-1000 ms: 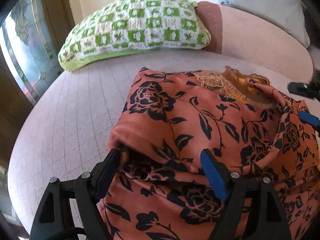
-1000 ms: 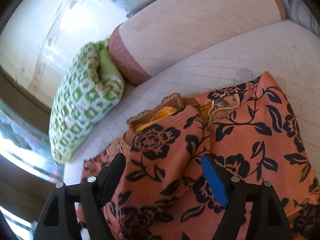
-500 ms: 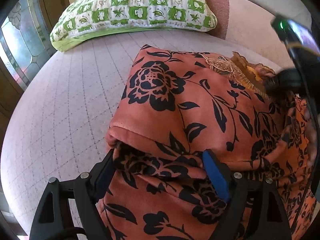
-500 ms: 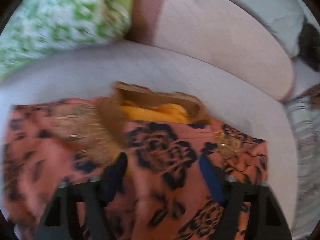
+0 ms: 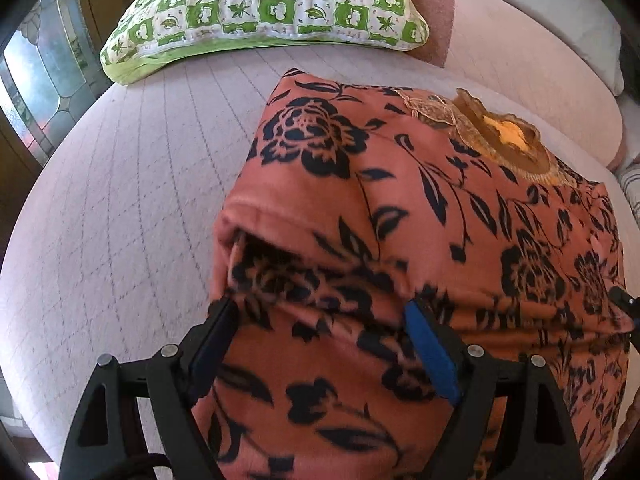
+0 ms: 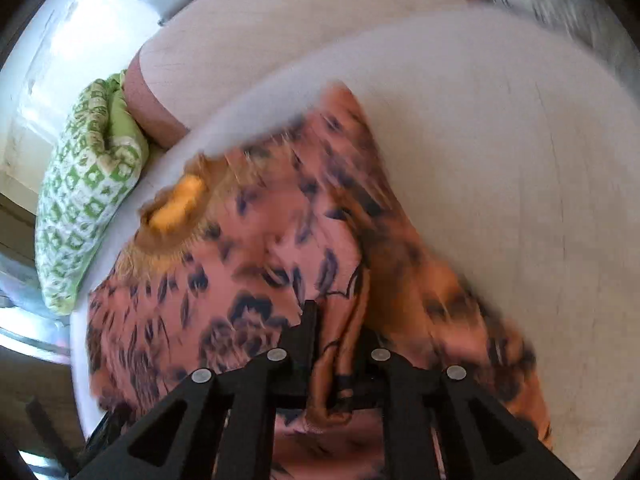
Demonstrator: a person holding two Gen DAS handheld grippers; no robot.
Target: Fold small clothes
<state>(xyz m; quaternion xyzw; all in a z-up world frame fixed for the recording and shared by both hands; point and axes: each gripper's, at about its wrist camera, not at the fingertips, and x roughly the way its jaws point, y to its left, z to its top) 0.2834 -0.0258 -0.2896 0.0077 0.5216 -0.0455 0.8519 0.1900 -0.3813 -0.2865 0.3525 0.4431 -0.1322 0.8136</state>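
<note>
An orange garment with a black flower print (image 5: 400, 184) lies on a pale pink quilted cushion (image 5: 132, 184), its gold-trimmed neckline (image 5: 504, 140) at the far right. One side is folded over, with a sleeve opening just ahead of my left gripper (image 5: 316, 320). That gripper is open, its fingers astride the fabric. In the blurred right wrist view the garment (image 6: 256, 256) fills the middle. My right gripper (image 6: 340, 332) is shut on a fold of the garment near its right edge.
A green and white checked pillow (image 5: 272, 4) lies at the far side of the cushion, also in the right wrist view (image 6: 88, 184). A pink bolster (image 5: 532, 60) runs along the back. A stained-glass window (image 5: 36, 80) is at the left.
My right gripper went from open over the garment to shut on a fold of it, swinging quickly. My left gripper stayed open and drew back slightly over the folded side.
</note>
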